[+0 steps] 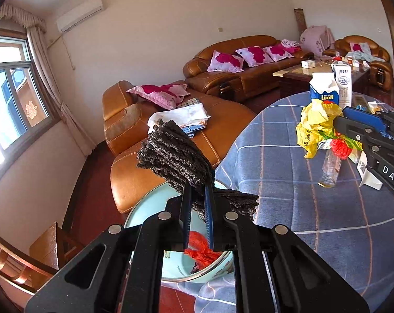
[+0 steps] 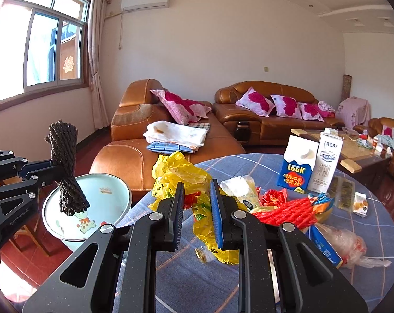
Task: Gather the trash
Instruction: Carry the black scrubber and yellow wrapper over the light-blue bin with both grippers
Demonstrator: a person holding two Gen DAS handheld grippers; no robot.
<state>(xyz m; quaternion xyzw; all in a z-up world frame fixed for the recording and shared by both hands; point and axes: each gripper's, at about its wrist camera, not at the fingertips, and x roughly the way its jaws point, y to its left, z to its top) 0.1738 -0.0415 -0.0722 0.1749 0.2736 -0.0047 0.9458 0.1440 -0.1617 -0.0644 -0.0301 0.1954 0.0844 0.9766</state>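
Left wrist view, left gripper point(image 1: 198, 203) clamped on dark netting bundle point(image 1: 174, 156) above basin point(image 2: 111, 203), right gripper point(image 2: 197, 208) narrowly parted around yellow bag point(image 2: 181, 174)

Black speckled gripper point(image 2: 197, 208) linkages, silver pivot screws, blue ribbed pads point(image 2: 218, 214)

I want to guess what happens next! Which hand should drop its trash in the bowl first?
Left. The left gripper already holds the dark foam netting right above the pale blue basin; the right gripper is over the table.
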